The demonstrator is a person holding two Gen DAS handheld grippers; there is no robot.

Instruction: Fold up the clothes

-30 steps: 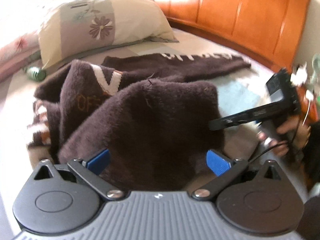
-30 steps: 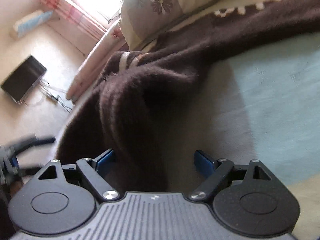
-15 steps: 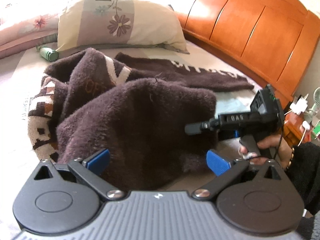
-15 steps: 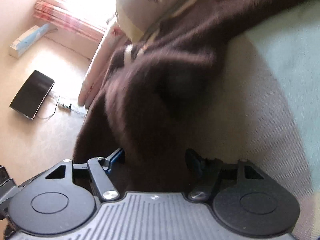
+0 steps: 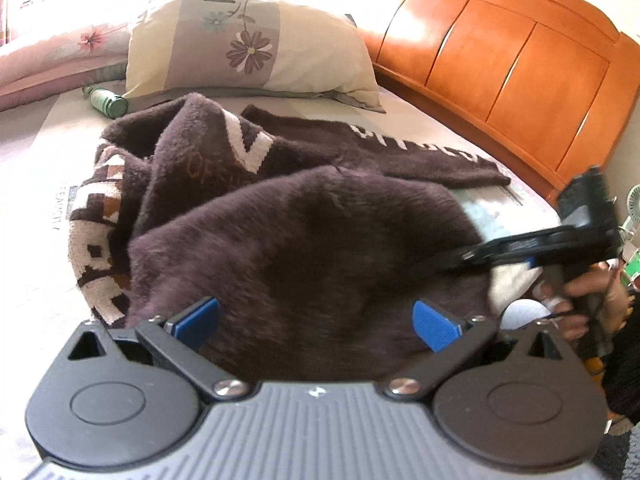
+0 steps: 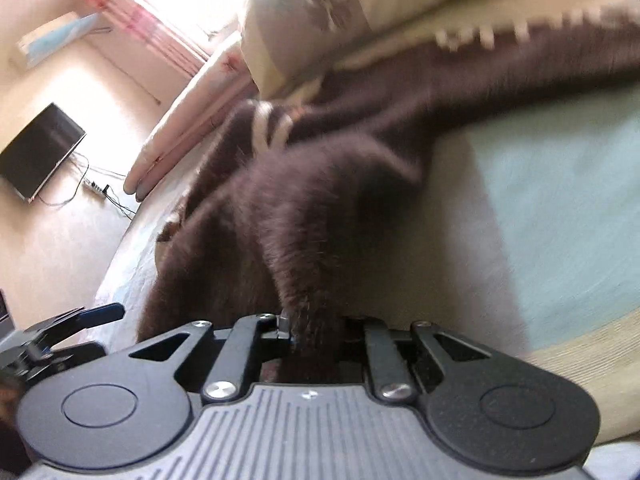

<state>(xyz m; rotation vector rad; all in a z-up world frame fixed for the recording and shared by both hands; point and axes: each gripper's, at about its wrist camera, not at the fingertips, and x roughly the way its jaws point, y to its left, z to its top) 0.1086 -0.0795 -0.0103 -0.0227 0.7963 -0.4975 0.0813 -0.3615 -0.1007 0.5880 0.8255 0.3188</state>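
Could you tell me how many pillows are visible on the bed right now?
2. A cream pillow with a purple flower lies at the head of the bed, behind the brown sweater. A pink floral pillow lies left of it. Others may be out of view.

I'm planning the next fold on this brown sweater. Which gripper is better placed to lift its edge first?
Right. The right gripper has just closed and pinches a fold of the brown sweater between its pads. The left gripper stands open, with the cloth between its pads but not gripped.
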